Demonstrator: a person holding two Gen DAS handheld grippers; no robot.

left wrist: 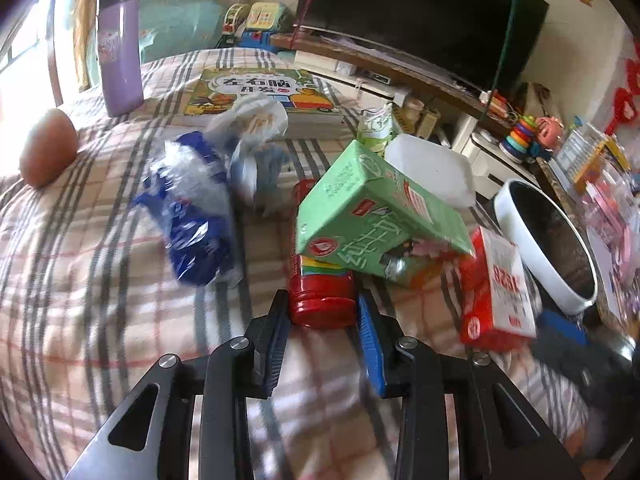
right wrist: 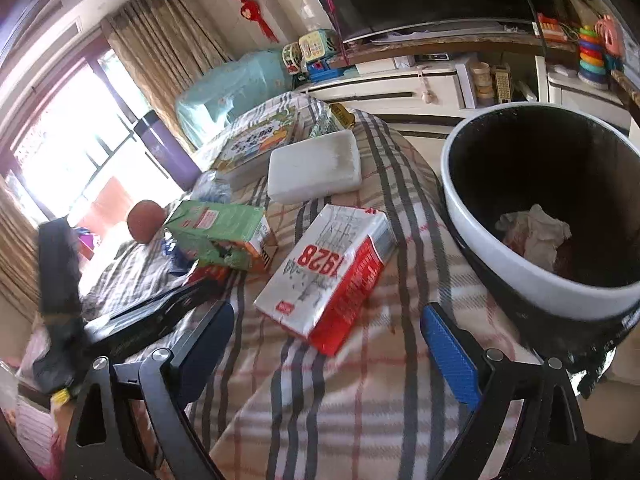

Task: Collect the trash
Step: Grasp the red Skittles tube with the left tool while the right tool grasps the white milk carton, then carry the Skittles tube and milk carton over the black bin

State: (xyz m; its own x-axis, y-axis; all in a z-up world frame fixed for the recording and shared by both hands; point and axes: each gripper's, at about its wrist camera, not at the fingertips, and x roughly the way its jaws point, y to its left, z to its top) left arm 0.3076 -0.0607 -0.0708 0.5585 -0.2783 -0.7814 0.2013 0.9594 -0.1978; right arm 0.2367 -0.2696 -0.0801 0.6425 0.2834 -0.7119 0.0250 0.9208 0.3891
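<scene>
Red bottle (left wrist: 320,292) lying on the plaid-covered tabletop (left wrist: 100,280), cap end pinched between the left tool (left wrist: 323,320) fingers, green carton (left wrist: 372,220) resting across it. Just right: red-and-white 1928 carton (right wrist: 324,272), lying flat before the right tool (right wrist: 328,336), spread wide, holding nothing. Beside, white-rimmed bin (right wrist: 520,280) with crumpled paper inside.

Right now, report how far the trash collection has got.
Barely begun: only crumpled paper lies in the bin. In hand: left gripper brackets the red bottle. Right gripper is open, empty. Green carton, red-white carton, blue wrapper remain.
</scene>
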